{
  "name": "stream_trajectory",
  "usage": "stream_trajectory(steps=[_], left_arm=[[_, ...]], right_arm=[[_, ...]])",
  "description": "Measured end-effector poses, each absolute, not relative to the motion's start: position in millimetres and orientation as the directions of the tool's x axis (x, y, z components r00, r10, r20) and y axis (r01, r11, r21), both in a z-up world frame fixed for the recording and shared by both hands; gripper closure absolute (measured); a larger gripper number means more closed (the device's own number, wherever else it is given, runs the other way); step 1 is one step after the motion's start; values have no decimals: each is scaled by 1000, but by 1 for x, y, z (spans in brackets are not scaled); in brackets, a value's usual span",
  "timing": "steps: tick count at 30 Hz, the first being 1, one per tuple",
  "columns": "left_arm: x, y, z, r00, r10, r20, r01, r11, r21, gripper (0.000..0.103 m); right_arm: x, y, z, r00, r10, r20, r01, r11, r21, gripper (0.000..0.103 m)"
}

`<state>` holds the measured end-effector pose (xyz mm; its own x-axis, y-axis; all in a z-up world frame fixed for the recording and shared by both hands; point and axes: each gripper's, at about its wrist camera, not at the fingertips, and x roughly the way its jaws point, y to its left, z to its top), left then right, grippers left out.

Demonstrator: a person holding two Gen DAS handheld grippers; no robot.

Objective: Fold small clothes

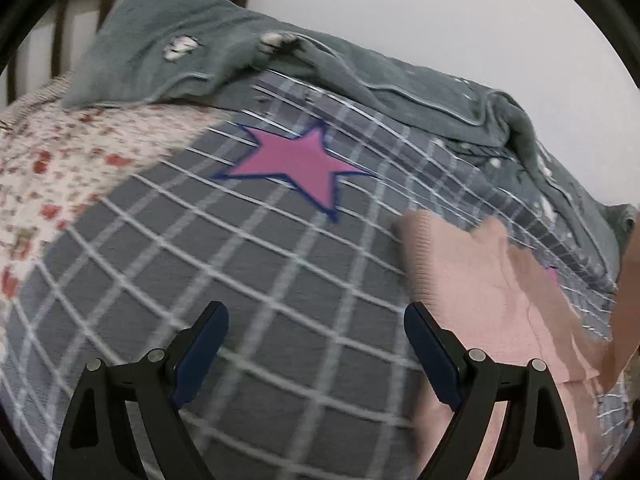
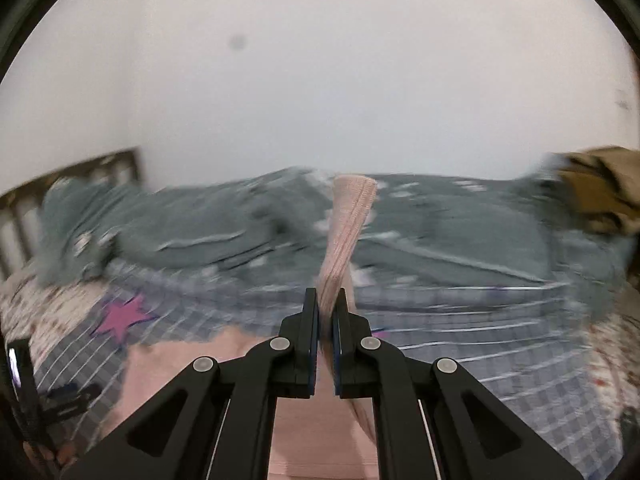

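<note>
Pink ribbed knit, a small sweater (image 2: 347, 232), is pinched between the closed pads of the right gripper (image 2: 325, 300); a strip of it rises past the fingertips while the rest drapes down onto the bed. The left gripper (image 1: 316, 316) hangs with jaws spread wide and nothing between them, over a grey checked sheet (image 1: 200, 272) with a pink star (image 1: 298, 162), the sweater just beside its right finger. A rumpled grey-green blanket (image 1: 192, 40) lines the far edge by the white wall; a floral quilt (image 1: 48, 168) lies to the left
</note>
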<state>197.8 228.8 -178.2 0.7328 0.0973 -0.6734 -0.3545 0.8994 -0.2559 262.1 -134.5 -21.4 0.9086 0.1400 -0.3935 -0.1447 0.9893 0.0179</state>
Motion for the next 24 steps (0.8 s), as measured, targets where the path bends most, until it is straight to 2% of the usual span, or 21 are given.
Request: stream_trajectory(steps=[7, 10, 11, 14, 17, 20, 24], left_arm=[[186, 257, -183, 727, 122, -675, -406, 870, -280, 14], [186, 258, -184, 729, 111, -675, -399, 870, -288, 14], [187, 257, -184, 728, 114, -676, -395, 875, -278, 14], [188, 250, -182, 732, 104, -674, -371, 890, -266, 14], [191, 242, -181, 740, 66, -669, -328, 904, -274, 14], [191, 237, -176, 768, -12, -640, -271, 899, -343, 14], [194, 229, -171, 792, -102, -602, -212, 878, -429, 14]], right_arm=[[281, -6, -97, 772, 336, -540, -376, 926, 38, 97], [293, 32, -142, 669, 364, -648, -428, 901, 65, 95], [296, 35, -152, 642, 374, -670, -436, 896, 82, 93], [303, 35, -174, 550, 399, -734, -459, 878, 134, 72], [298, 13, -168, 552, 418, -722, -445, 880, 169, 66], [288, -16, -157, 552, 462, -694, -445, 867, 223, 56], [268, -59, -143, 590, 459, -665, -430, 875, 222, 55]])
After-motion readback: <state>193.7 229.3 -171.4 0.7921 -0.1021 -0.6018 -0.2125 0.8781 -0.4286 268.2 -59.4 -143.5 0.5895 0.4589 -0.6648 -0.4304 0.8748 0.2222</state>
